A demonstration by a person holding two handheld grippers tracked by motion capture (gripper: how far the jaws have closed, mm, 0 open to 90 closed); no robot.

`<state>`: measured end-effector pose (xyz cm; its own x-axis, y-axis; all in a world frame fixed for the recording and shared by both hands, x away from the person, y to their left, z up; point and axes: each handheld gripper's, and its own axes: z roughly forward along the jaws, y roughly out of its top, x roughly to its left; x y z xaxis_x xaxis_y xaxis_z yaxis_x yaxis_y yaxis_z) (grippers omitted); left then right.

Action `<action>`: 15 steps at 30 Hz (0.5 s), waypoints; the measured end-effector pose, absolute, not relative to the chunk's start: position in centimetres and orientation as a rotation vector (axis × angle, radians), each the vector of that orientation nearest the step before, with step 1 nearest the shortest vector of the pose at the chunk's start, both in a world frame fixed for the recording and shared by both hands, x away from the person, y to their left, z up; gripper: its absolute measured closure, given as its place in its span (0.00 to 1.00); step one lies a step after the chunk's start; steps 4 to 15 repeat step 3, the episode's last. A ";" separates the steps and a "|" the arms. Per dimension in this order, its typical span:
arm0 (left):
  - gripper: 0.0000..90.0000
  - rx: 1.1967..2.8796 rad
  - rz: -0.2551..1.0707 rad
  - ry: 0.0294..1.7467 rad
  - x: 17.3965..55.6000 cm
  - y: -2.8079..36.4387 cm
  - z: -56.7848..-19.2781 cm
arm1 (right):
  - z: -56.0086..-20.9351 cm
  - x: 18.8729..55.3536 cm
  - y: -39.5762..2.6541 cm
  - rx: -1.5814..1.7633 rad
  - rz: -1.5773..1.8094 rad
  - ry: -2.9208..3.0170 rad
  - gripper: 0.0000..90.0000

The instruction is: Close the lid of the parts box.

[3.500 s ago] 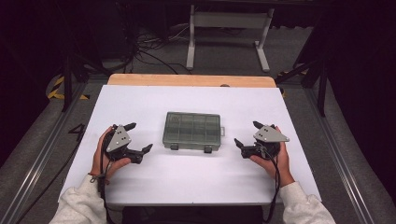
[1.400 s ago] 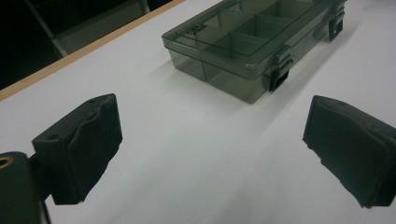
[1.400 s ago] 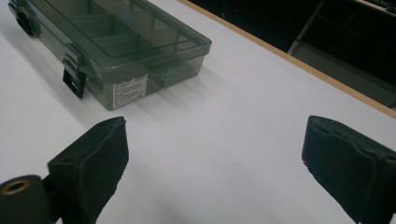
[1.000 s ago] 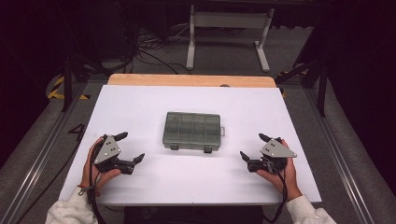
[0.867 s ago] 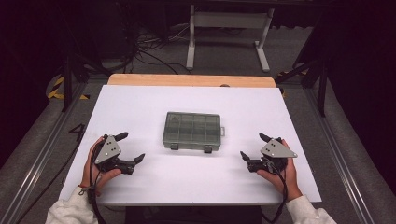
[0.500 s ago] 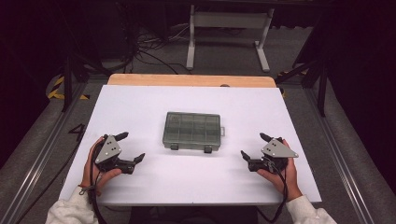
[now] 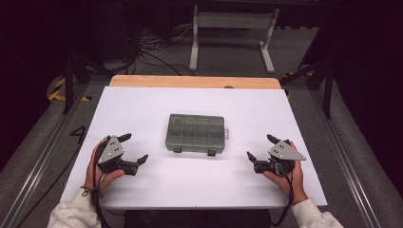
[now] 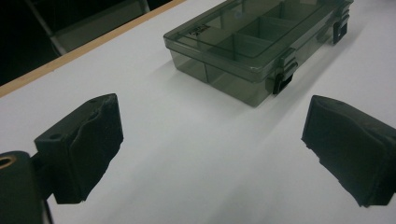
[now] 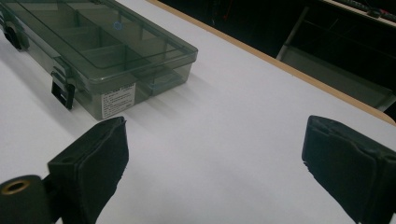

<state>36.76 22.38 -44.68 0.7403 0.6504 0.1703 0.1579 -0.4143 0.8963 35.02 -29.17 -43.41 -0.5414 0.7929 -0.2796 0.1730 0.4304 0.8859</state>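
Since the frame three and a half seconds back, both your hands have drawn toward the near edge of the table (image 7: 142, 99), away from the box; over the last second they have scarcely shifted. Nearest you, your left gripper (image 7: 132, 148) rests on the white surface at the near left, jaws spread wide with nothing between them, and your right gripper (image 7: 259, 148) sits at the near right in the same condition (the two gripper views confirm bare tabletop between each pair of pads). Each points inward toward the centre, which reads as a neutral ready posture, not an approach. Beyond them, well apart from both, the smoky clear compartment box (image 7: 195, 132) lies flat mid-table, lid down, its two dark latches (image 8: 281, 80) on the side facing you and seemingly fastened. No contents can be made out inside. Farther off, a wooden strip (image 7: 195, 81) edges the table.
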 end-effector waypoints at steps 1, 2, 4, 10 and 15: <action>0.06 1.959 0.626 0.620 36.7 22.4 -44.7 | -43.4 35.0 -29.2 0.815 1.109 1.971 0.09; 0.06 1.956 0.629 0.619 36.7 22.4 -44.7 | -43.4 35.0 -29.1 0.814 1.109 1.972 0.09; 0.06 1.952 0.628 0.622 36.7 22.5 -44.7 | -43.4 35.0 -29.1 0.809 1.107 1.972 0.09; 0.06 1.952 0.628 0.622 36.7 22.5 -44.7 | -43.4 35.0 -29.1 0.809 1.107 1.972 0.09; 0.06 1.952 0.628 0.622 36.7 22.5 -44.7 | -43.4 35.0 -29.1 0.809 1.107 1.972 0.09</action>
